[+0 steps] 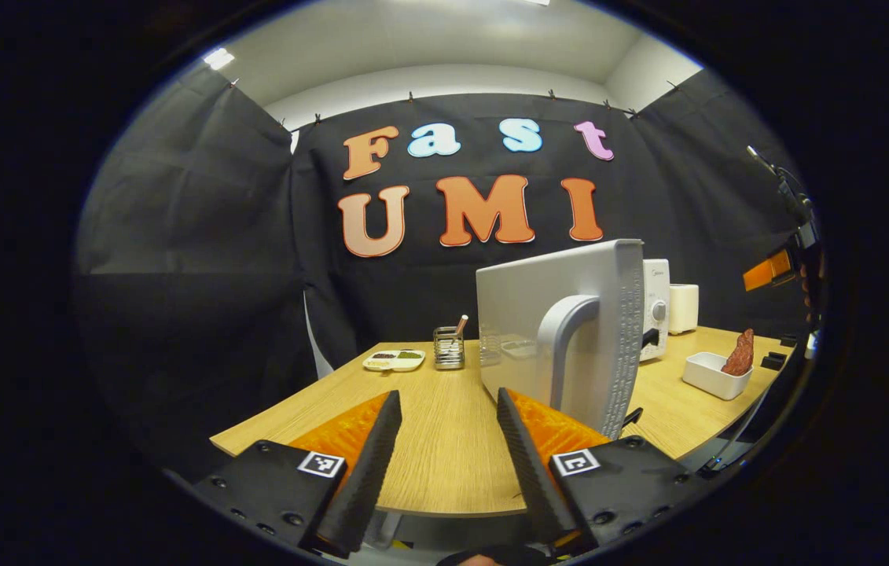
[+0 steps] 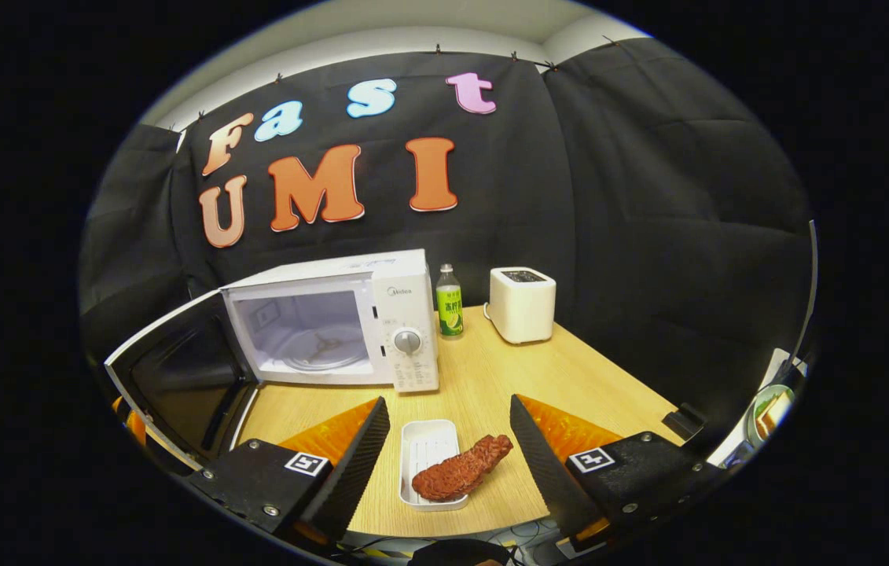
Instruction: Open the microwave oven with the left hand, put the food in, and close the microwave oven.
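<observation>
The microwave (image 2: 334, 322) stands at the back left of the tabletop (image 2: 491, 385), its door (image 2: 177, 377) swung wide and the cavity empty. The food (image 2: 460, 472) lies across a white tray (image 2: 427, 448) near the front edge, between the fingers of the open, empty right gripper (image 2: 444, 464). The left gripper (image 1: 444, 448) is open too, beside the door handle (image 1: 566, 346). Opening seems done; loading and closing are left.

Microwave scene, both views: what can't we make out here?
- Microwave cavity: left gripper view, hidden behind the swung-open door.
- Divided dish contents: left gripper view, too small.
- Meat underside and its contact with the white tray: right gripper view, hidden by the meat itself.
- Dial setting: too small.
</observation>
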Motion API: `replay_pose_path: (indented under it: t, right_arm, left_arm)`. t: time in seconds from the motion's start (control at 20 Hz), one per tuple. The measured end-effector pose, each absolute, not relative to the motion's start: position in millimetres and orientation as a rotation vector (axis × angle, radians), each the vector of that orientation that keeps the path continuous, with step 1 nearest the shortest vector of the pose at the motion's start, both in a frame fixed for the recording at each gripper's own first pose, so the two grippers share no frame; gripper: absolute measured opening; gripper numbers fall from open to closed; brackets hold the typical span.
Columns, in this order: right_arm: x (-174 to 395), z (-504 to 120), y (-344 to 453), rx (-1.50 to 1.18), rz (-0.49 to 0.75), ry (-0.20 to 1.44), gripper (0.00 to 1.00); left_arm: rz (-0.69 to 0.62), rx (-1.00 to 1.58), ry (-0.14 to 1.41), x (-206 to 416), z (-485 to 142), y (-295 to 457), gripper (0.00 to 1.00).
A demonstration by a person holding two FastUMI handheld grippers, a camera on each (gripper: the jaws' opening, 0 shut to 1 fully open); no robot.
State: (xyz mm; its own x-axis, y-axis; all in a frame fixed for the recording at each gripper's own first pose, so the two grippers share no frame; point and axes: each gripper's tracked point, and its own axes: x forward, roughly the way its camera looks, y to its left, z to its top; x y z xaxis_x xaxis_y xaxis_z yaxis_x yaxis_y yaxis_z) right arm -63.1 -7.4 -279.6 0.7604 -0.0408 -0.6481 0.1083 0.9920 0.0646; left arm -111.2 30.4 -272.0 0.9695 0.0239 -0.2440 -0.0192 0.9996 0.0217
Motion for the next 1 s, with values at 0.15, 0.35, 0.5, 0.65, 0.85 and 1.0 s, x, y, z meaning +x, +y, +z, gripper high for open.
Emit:
replay_pose_path:
  t: [0.15, 0.35, 0.5, 0.65, 0.85, 1.0]
  right_arm:
    - [-70, -303, -21, 0.118, -0.125, 0.761, 0.95]
    - [-78, -335, -28, 0.197, -0.162, 0.842, 0.92]
    - [-85, -361, -28, 0.278, -0.178, 0.904, 0.88]
    - [-84, -383, -24, 0.364, -0.192, 0.952, 0.81]
    - [-83, -394, -14, 0.487, -0.192, 0.962, 0.65]
    - [-77, -395, -8, 0.518, -0.176, 0.952, 0.48]
  left_arm:
    - [0.031, 0.027, 0.255, -101, -273, 35, 0.84]
    - [0.032, 0.041, 0.272, -92, -280, 34, 0.84]
    - [0.035, 0.045, 0.284, -87, -285, 34, 0.84]
    - [0.037, 0.052, 0.293, -84, -289, 33, 0.88]
    - [0.044, 0.053, 0.307, -79, -297, 34, 0.88]
    - [0.048, 0.059, 0.318, -79, -302, 35, 0.84]
